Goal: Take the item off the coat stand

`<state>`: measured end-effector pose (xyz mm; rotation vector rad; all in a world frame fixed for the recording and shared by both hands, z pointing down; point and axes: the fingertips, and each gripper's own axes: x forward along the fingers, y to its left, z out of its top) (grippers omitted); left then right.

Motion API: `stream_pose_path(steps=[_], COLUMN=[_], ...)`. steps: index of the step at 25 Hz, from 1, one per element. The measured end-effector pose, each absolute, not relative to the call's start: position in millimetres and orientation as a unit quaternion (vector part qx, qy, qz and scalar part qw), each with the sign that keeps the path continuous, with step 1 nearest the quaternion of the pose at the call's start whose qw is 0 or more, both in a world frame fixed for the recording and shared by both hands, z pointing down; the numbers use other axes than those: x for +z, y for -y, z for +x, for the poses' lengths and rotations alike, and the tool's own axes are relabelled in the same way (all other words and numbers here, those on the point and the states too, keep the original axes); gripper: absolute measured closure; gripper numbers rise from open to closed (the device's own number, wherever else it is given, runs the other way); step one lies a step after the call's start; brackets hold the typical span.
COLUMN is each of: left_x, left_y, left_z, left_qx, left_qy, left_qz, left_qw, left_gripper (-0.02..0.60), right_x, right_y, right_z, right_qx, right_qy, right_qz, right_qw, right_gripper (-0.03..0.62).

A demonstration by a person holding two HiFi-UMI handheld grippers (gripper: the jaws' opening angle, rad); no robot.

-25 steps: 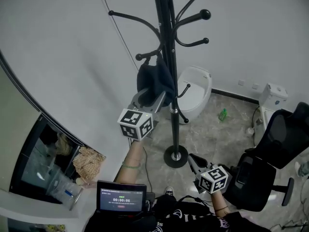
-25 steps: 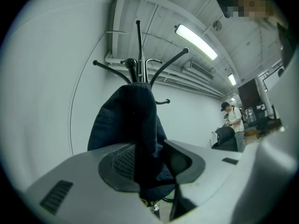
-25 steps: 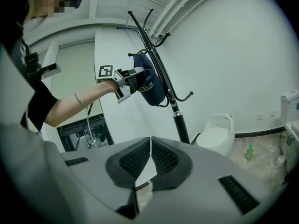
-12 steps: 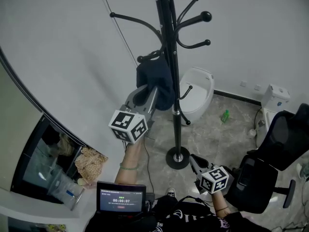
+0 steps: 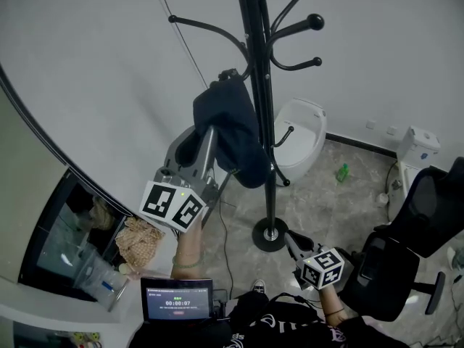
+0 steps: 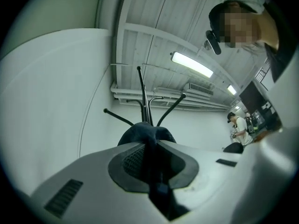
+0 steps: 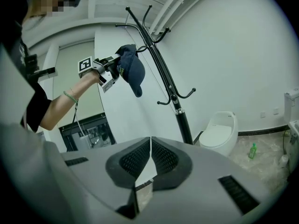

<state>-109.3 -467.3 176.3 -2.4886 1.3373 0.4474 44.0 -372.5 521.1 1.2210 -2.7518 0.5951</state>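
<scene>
A dark navy cap [image 5: 233,125] hangs from my left gripper [image 5: 210,127], whose jaws are shut on its fabric. In the left gripper view the cap [image 6: 145,133] fills the narrow gap between the pads, with the black coat stand [image 6: 142,97] behind it. The cap is raised and tilted out to the left of the stand's pole [image 5: 259,107]. Its top sits close to a lower hook; I cannot tell whether they touch. The right gripper view shows the cap [image 7: 132,68] held out beside the stand [image 7: 164,76]. My right gripper [image 5: 288,239] stays low near the stand's base, shut and holding nothing.
The stand's round base [image 5: 270,234] rests on a grey stone floor. A white toilet-shaped seat [image 5: 301,133] and a green bottle [image 5: 342,171] lie behind it. A black office chair [image 5: 413,223] stands at the right, a small timer screen [image 5: 177,299] below. A curved white wall runs along the left.
My left gripper has risen and drawn back to the left, carrying the cap up and away from the pole. The right gripper has stayed in place.
</scene>
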Motion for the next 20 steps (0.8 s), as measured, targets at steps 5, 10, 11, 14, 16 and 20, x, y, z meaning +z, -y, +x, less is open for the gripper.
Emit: stream_pose_path(steps=[5, 10, 11, 14, 16, 20], left_x=[170, 194, 201, 226, 244, 285], left_y=[454, 442, 439, 429, 423, 405], left_z=[-149, -173, -176, -181, -182, -179], left_qx=[0.177, 0.162, 0.158, 0.144, 0.135, 0.122], left_qy=[-0.499, -0.525, -0.529, -0.536, -0.539, -0.540], left_qz=[-0.836, -0.826, -0.825, -0.826, -0.827, -0.831], left_qw=[0.144, 0.127, 0.121, 0.102, 0.087, 0.055], left_gripper=[0.541, 0.541, 0.541, 0.541, 0.541, 0.541], right_x=[525, 524, 524, 525, 525, 525], right_y=[370, 366, 364, 358, 355, 344], right_z=[43, 40, 38, 35, 32, 33], right_qx=[0.196, 0.191, 0.191, 0.191, 0.190, 0.189], right_qy=[0.896, 0.900, 0.901, 0.904, 0.905, 0.908], right_qz=[0.396, 0.389, 0.387, 0.381, 0.378, 0.372], right_qw=[0.040, 0.041, 0.041, 0.042, 0.043, 0.043], right_gripper=[0.572, 0.572, 0.572, 0.572, 0.572, 0.572])
